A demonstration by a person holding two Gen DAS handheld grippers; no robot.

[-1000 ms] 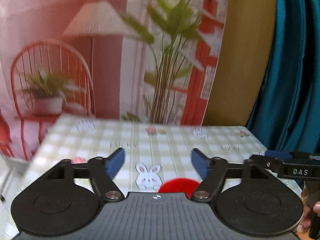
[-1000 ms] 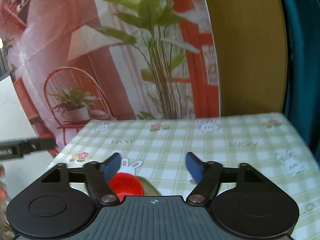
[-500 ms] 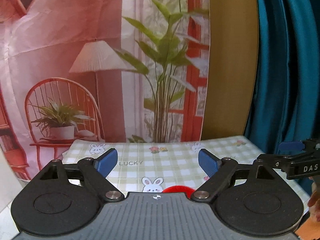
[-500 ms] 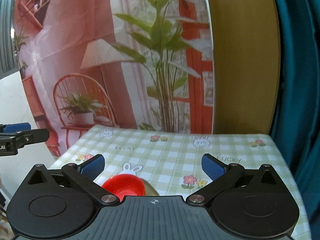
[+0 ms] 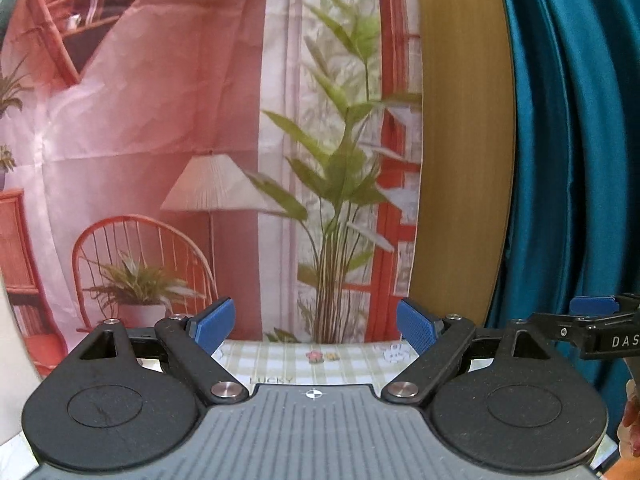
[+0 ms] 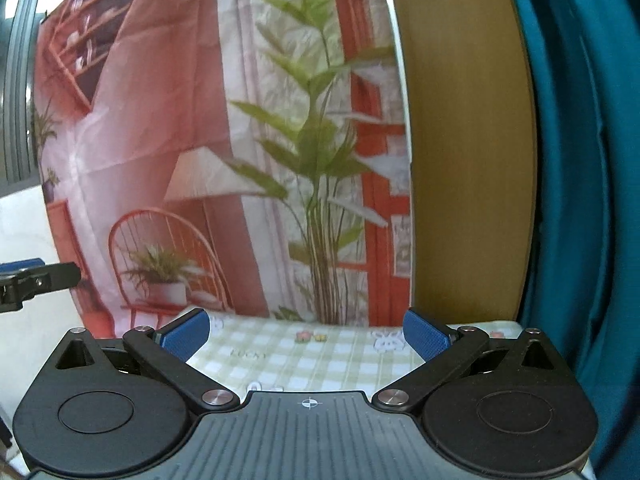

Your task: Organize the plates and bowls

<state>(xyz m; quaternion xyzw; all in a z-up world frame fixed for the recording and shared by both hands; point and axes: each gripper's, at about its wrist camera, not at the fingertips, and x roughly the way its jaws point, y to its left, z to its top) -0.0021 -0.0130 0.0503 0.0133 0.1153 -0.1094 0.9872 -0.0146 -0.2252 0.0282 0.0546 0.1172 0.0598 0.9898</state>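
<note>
Left wrist view looks forward along the left claw [image 5: 314, 326], which is held level and raised, aimed at the backdrop rather than down at the surface [image 5: 320, 360]. Its two blue pads [image 5: 212, 324] stand wide apart with nothing between them. Only a narrow strip of the surface shows between the fingers: a green and cream checked cloth with a small flower print and the word LUCKY. No plate or bowl shows in either view, so where they lie cannot be told.

At the far right edge of this view, the tip of the right claw [image 5: 592, 322] juts in from the side, black with a blue pad on top and white letters reading DAS. Below it, a blurred bit of the person's hand [image 5: 632, 420] shows at the frame edge.

Right wrist view shows the right claw [image 6: 306, 334] in the same raised, level pose, its blue pads [image 6: 424, 338] likewise spread wide and holding nothing. More of the checked cloth shows here, with a rabbit print near the far edge. The left claw's tip pokes in at the left edge, level with it and well apart.

Behind the surface in both views hangs a printed backdrop [image 5: 160, 140] showing a red wire chair, a lamp and a tall green plant. To its right stands a tan wooden panel [image 5: 460, 140], then a teal curtain [image 5: 580, 140].
</note>
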